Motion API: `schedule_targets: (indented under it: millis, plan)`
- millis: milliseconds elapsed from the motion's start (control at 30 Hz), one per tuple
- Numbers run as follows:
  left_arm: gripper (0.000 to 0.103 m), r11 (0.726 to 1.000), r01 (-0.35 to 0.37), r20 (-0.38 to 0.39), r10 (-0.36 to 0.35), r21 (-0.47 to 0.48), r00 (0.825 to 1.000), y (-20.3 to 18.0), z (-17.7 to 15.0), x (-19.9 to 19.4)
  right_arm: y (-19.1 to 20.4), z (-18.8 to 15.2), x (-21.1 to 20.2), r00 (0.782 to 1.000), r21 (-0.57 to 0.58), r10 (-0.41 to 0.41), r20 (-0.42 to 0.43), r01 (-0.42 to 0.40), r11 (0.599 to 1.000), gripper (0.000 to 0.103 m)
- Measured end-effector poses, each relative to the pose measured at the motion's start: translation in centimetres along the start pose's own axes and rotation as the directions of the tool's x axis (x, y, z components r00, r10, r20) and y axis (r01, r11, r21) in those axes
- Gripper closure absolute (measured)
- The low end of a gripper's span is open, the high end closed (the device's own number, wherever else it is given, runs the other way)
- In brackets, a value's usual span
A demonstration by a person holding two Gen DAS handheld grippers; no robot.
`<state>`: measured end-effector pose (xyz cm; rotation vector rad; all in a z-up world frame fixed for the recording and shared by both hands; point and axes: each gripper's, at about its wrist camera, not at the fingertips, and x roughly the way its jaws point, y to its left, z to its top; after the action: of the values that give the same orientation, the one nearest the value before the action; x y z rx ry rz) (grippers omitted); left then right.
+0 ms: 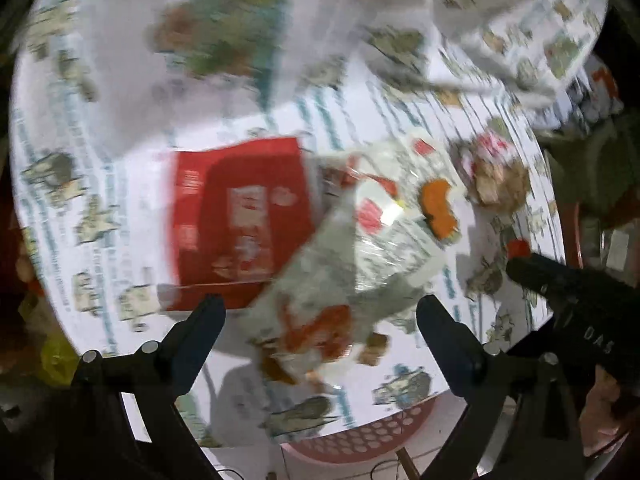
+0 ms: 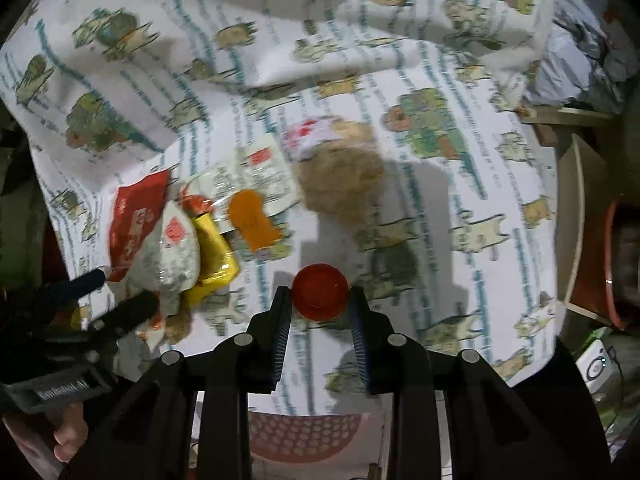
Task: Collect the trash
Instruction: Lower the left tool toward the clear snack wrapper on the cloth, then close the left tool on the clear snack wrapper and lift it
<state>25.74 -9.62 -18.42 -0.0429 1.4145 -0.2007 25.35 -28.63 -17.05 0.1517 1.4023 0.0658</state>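
Note:
My right gripper [image 2: 320, 300] is shut on a red bottle cap [image 2: 319, 295], held just above the patterned tablecloth [image 2: 440, 184]. My left gripper [image 1: 320, 312] is open over a clear crumpled plastic wrapper [image 1: 360, 264] beside a red packet [image 1: 244, 216]; the view is blurred. An orange peel piece [image 1: 440, 208] and a brown crumpled paper [image 1: 496, 184] lie beyond. In the right wrist view the left gripper [image 2: 116, 296] sits at the left by the clear wrapper [image 2: 176, 256], a yellow wrapper [image 2: 214, 256], the red packet [image 2: 136, 216], the orange piece [image 2: 256, 220] and the brown paper [image 2: 344, 176].
A pink perforated basket [image 2: 316, 436] sits below the table's near edge; it also shows in the left wrist view [image 1: 360, 440]. The cloth is bunched in folds at the back [image 2: 280, 40]. A cardboard box [image 2: 576, 216] and red bucket stand at the right.

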Motion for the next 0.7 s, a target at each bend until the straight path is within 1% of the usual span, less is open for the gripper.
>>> schedule_targets:
  millis: [33, 100, 133, 200, 233, 300, 333, 367, 467, 500, 567, 600, 667, 700]
  plan:
    - [0.007, 1.000, -0.007, -0.009, 0.007, 0.024, 1.000, -0.6, 0.0, 0.5, -0.7, 0.0, -0.2, 1.000, 0.009, -0.003, 0.002, 0.003, 1.000, 0.072]
    - [0.007, 0.997, -0.051, -0.026, 0.053, 0.064, 0.998, -1.8, 0.0, 1.7, -2.0, 0.0, -0.6, 1.000, 0.020, -0.003, -0.001, 0.003, 1.000, 0.072]
    - [0.007, 0.995, -0.075, -0.035, 0.078, 0.073, 0.996, -2.1, 0.0, 2.2, -2.7, -0.1, -0.8, 1.000, 0.028, -0.004, -0.003, 0.004, 1.000, 0.072]
    - [0.007, 0.993, -0.100, -0.035, 0.103, 0.066, 0.994, -2.3, 0.1, 2.6, -3.4, 0.3, -0.9, 1.000, 0.037, -0.003, -0.002, 0.004, 0.999, 0.072]
    - [0.009, 0.994, -0.098, -0.029, 0.100, 0.049, 0.995, -2.3, 0.2, 2.5, -3.9, 0.3, -1.2, 1.000, 0.038, -0.002, 0.000, 0.002, 0.999, 0.072]
    - [0.013, 0.997, -0.072, -0.014, 0.072, 0.013, 0.997, -2.0, 0.5, 2.0, -3.7, 0.2, -1.2, 1.000, 0.034, -0.005, 0.008, 0.004, 0.999, 0.072]
    - [0.023, 0.998, -0.067, 0.003, 0.067, -0.005, 0.998, -1.8, 0.7, 1.6, -3.9, 0.2, -1.4, 1.000, 0.029, -0.010, 0.013, 0.010, 1.000, 0.072]
    - [0.038, 0.998, -0.063, 0.015, 0.063, -0.015, 0.998, -1.5, 0.8, 1.2, -3.9, 0.2, -1.6, 1.000, 0.022, -0.017, 0.018, 0.017, 1.000, 0.072]
    - [0.049, 0.998, -0.018, 0.028, 0.019, -0.060, 0.999, -0.4, 1.2, 0.3, -3.7, 0.2, -1.7, 0.999, 0.011, -0.026, 0.026, 0.025, 1.000, 0.072]
    - [0.054, 0.997, -0.005, 0.034, 0.008, -0.082, 0.999, 0.0, 1.2, 0.0, -3.6, 0.2, -1.6, 1.000, 0.013, -0.010, 0.021, 0.010, 1.000, 0.072]
    - [0.078, 0.994, 0.011, 0.057, -0.004, -0.108, 0.998, 0.8, 1.1, -0.9, -3.6, 0.2, -1.5, 0.999, 0.026, 0.045, 0.001, -0.045, 0.999, 0.072]
    - [0.087, 0.994, 0.019, 0.065, -0.012, -0.110, 0.998, 1.0, 1.0, -1.3, -3.6, 0.1, -1.6, 0.999, 0.028, 0.053, 0.002, -0.053, 0.998, 0.072]
    - [0.102, 0.992, 0.039, 0.083, -0.030, -0.116, 0.996, 1.5, 0.8, -2.1, -3.1, 0.0, -1.9, 1.000, 0.005, 0.020, 0.022, -0.020, 1.000, 0.072]
    - [0.103, 0.992, 0.043, 0.100, -0.031, -0.119, 0.995, 1.7, 0.6, -2.6, -2.9, -0.1, -2.1, 0.999, -0.009, -0.003, 0.036, 0.003, 1.000, 0.072]
